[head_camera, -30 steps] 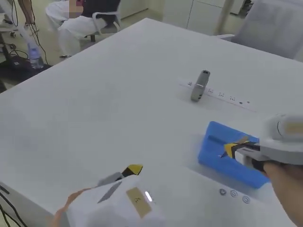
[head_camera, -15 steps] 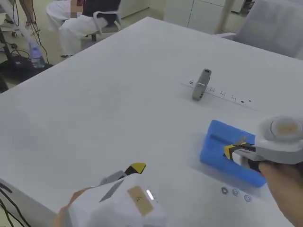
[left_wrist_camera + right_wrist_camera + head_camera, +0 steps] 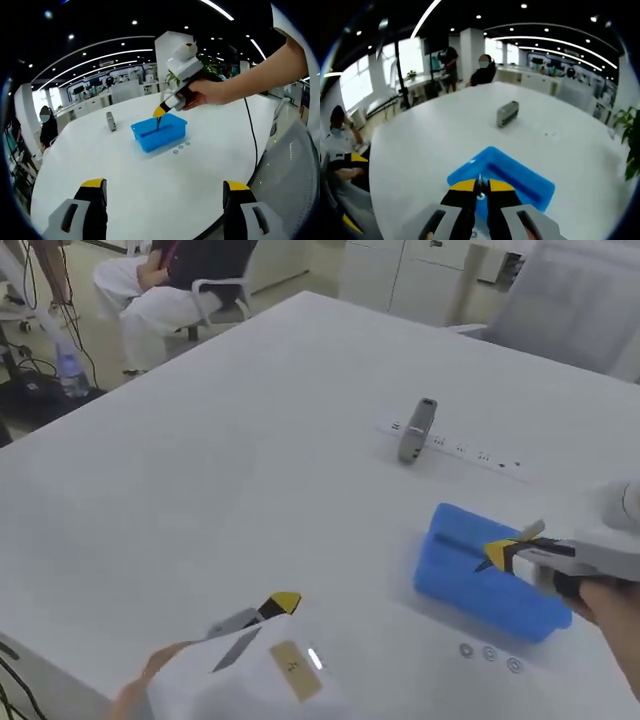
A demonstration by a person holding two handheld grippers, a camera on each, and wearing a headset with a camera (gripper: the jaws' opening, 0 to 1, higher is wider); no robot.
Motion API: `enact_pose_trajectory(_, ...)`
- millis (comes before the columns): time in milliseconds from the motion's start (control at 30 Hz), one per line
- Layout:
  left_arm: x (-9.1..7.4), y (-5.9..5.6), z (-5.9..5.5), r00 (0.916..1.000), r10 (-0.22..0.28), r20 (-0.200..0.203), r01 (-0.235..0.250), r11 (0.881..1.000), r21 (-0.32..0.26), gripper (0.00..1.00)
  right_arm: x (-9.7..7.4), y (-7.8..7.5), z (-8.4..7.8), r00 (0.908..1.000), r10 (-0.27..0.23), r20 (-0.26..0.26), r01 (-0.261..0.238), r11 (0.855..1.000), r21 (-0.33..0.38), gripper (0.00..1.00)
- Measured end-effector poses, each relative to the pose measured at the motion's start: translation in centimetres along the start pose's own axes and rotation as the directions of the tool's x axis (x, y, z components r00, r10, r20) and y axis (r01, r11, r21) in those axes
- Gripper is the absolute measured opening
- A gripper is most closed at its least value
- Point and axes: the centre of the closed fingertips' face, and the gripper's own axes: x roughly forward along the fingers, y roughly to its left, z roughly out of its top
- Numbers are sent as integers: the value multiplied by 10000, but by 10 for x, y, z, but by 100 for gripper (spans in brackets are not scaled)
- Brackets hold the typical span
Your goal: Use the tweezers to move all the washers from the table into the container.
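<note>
Three small silvery washers (image 3: 490,654) lie in a row on the white table (image 3: 250,460), near the right gripper (image 3: 480,186), beside the blue container (image 3: 470,580). This gripper is clenched on thin tweezers (image 3: 158,122), and their tips point down into the container. What is inside it I cannot tell. The left gripper (image 3: 164,184) is released, well apart from them.
</note>
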Motion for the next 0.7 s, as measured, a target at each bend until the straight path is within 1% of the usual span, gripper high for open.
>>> enact_pose_trajectory(100, 0, 1, -1, 10000, 27, -47, -27, 10000, -18, 99, -11, 2, 5, 9996, 188, 222, -192, 9997, 167, 3)
enact_pose_trajectory(167, 1, 1, -4, 9998, 60, -188, -59, 9999, 83, 99, -22, 5, 10, 9986, 330, 424, -342, 9990, 271, 3)
enact_pose_trajectory(233, 1, 1, -4, 9998, 82, -205, -78, 9998, 173, 99, -29, 9, 11, 9981, 390, 467, -399, 9990, 185, 3)
enact_pose_trajectory(300, 1, 2, -4, 9997, 121, -196, -117, 9998, 182, 99, -33, 13, 10, 9977, 505, 443, -512, 9986, 161, 3)
enact_pose_trajectory(367, 1, 3, -4, 9997, 144, -219, -142, 9999, 92, 99, -38, 21, 5, 9970, 681, 363, -686, 9976, 129, 3)
enact_pose_trajectory(433, 1, 4, -3, 9997, 158, -176, -157, 9999, 69, 99, -40, 24, -2, 9969, 758, 231, -759, 9971, 61, 3)
enact_pose_trajectory(500, 1, 3, -5, 9995, 186, -267, -182, 9997, 163, 99, -39, 26, -10, 9967, 808, 106, -809, 9967, 80, 3)
enact_pose_trajectory(567, 1, 3, -6, 9993, 176, -342, -168, 9996, 241, 99, -40, 32, -17, 9958, 915, 9, -915, 9955, 232, 3)
enact_pose_trajectory(667, 1, 3, -7, 9992, 176, -365, -165, 9994, 295, 99, -37, 33, -26, 9952, 967, -122, -962, 9948, 344, 3)
enact_pose_trajectory(700, 1, 3, -7, 9990, 194, -398, -182, 9994, 306, 99, -34, 35, -32, 9950, 970, -232, -961, 9947, 372, 3)
